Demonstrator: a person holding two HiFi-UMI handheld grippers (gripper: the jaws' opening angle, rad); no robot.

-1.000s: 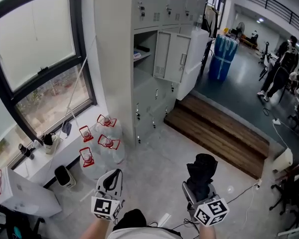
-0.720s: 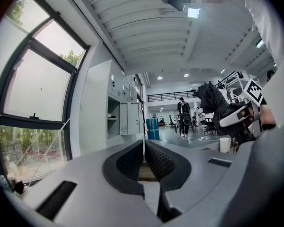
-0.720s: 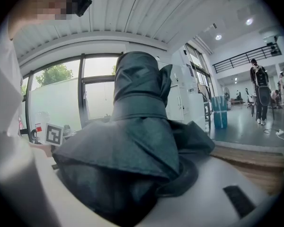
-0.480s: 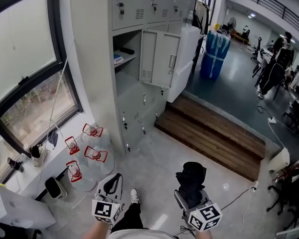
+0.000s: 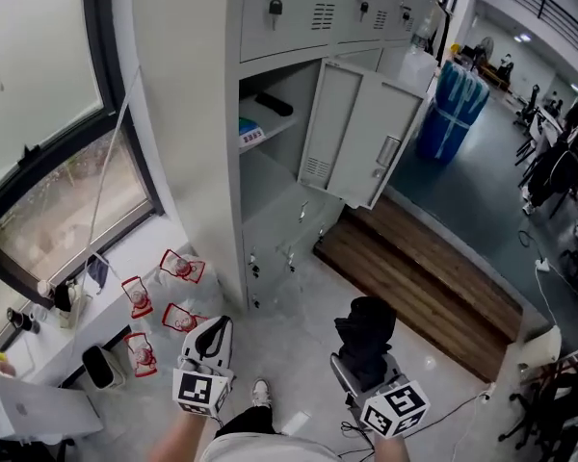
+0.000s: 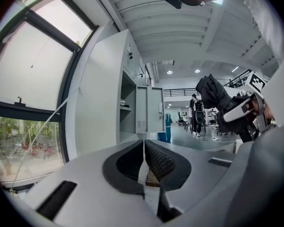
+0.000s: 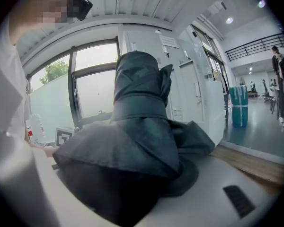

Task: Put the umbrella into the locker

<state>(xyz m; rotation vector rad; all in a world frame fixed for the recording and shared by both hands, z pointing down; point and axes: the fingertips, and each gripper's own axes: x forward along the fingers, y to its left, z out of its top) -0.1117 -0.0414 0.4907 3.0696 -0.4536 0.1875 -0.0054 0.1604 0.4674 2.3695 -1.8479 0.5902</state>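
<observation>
A folded black umbrella (image 5: 364,337) sticks forward out of my right gripper (image 5: 366,366), which is shut on it; the same umbrella (image 7: 142,141) fills the right gripper view and hides the jaws. My left gripper (image 5: 209,343) is held low at the left, shut with nothing between its dark ribbed pads (image 6: 154,161). Ahead stands a grey locker bank (image 5: 279,114) with one compartment open, its door (image 5: 361,133) swung out to the right. A shelf inside holds a dark object (image 5: 273,104) and a blue-and-white box (image 5: 251,129). The open locker (image 6: 139,110) also shows in the left gripper view.
Several large water bottles with red handles (image 5: 164,301) stand on the floor left of the lockers, under a big window (image 5: 48,152). A wooden step (image 5: 424,287) runs right of the lockers. Blue water barrels (image 5: 455,104) and people stand farther off. A cable (image 5: 462,388) trails on the floor.
Both grippers have come closer to the locker bank, which now looks larger and nearer. The umbrella stays in the right gripper. The open door now stands almost straight ahead.
</observation>
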